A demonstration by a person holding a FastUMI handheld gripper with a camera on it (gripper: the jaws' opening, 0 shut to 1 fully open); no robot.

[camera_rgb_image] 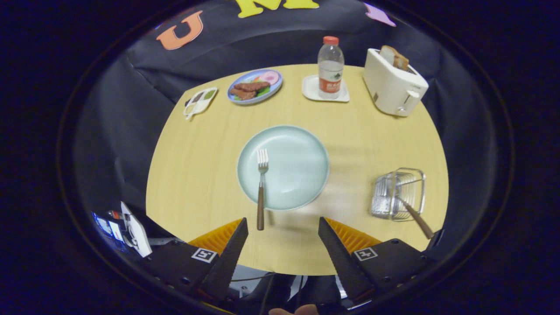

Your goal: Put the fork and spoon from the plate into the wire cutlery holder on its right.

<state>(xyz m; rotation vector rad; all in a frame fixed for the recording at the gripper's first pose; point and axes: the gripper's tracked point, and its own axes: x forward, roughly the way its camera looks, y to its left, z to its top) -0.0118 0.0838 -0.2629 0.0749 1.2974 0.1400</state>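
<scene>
Jaws released, spread wide, gripper (283,227) holding nothing, above the near bench (197,175) edge. Fork (261,188) lies on the plate (297,170), tines away, brown handle overhanging the near rim, just ahead of the left finger. Spoon (413,216) already stands tilted in the wire holder (399,192), right of the plate.

my count, on the table (197,175): 1 fork (261,188), handle end just ahead of my gripper (283,224), its 2 fingers spread apart w/ nothing btwn them. 1 spoon (413,216), in 1 wire holder (399,193). 2 plates: 1 pale green plate (297,170), 1 blue plate w/ food (255,86). 1 bottle (330,66) on 1 coaster (313,89). 1 toaster (393,83), 1 toast slice (394,57). 1 small sauce tray (200,102).
</scene>
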